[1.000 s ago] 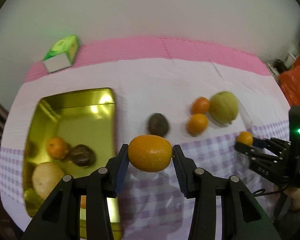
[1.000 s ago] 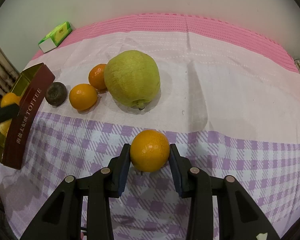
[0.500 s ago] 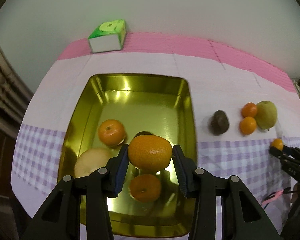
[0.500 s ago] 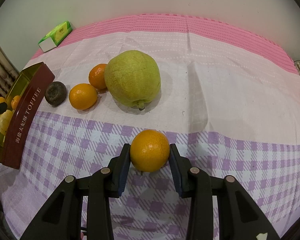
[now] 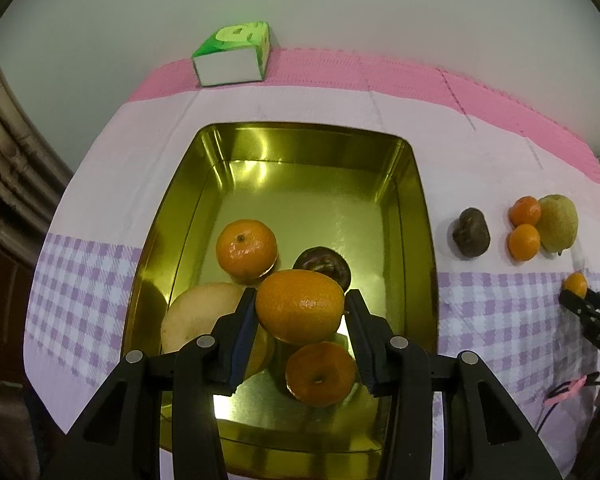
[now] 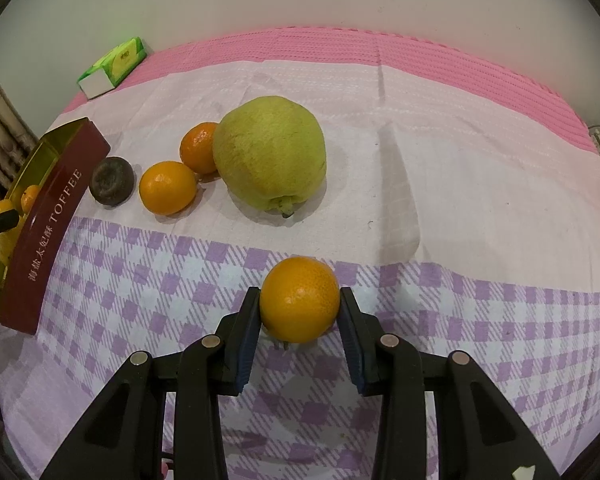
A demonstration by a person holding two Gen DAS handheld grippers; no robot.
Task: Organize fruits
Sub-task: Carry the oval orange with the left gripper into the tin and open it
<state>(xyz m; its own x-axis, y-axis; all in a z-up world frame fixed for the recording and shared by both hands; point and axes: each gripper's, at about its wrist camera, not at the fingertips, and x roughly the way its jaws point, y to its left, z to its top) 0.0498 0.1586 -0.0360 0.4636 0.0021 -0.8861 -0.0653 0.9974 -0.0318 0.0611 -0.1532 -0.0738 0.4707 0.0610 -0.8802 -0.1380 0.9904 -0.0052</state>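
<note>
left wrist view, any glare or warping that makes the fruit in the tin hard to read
Left wrist view: bright glare patches on the gold tin, its far wall and its floor near the left gripper; the fruits mirror in the metal; fisheye bows the tablecloth edge. Right wrist view: even light, soft shadows, sharp green pear, same curved edges.

We see a green and white tissue pack (image 5: 233,53) lying at the far edge of the table, on the pink band of the tablecloth (image 5: 384,80), close to the pale wall (image 5: 300,8) behind it. Nearer to us the cloth turns to plain pale pink and then to a purple and white check (image 6: 188,280). At the far left we make out brown ribbed mouldings (image 5: 8,152), and a pink cord (image 5: 566,390) lies at the right edge.
</note>
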